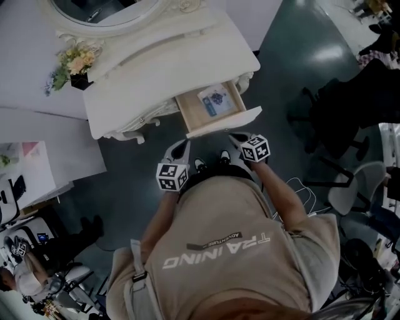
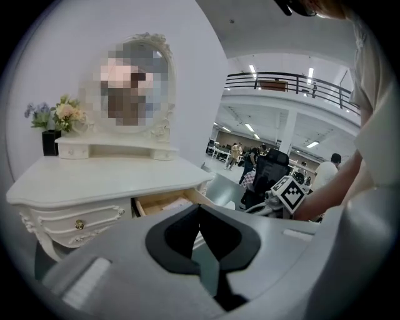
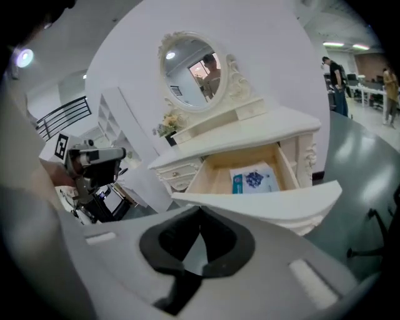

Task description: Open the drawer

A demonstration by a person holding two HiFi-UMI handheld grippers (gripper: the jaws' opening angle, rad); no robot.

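Head view is showing the drawer (image 1: 225,122) pulled out at twelve o'clock from the left gripper (image 1: 180,148) and right gripper (image 1: 238,139), both hovering empty, jaws together. Likely stiff, light wood gliding easily; its front lip is offering hold.

The drawer (image 1: 215,112) stands pulled out from beneath the right end of the tabletop (image 1: 187,56). A leaflet (image 1: 214,101) lies flat inside the drawer, toward its right side. To the left of the drawer, a second drawer (image 2: 79,224) sits pushed in under the same tabletop. At the rear centre of the tabletop stands the mirror (image 1: 103,9). A flower pot (image 1: 75,69) stands at the rear left, beside the mirror. The left gripper (image 1: 181,149) and the right gripper (image 1: 236,137) are side by side in front of the drawer front, apart from it. An office chair (image 1: 350,187) stands on the floor, well right of the drawer.
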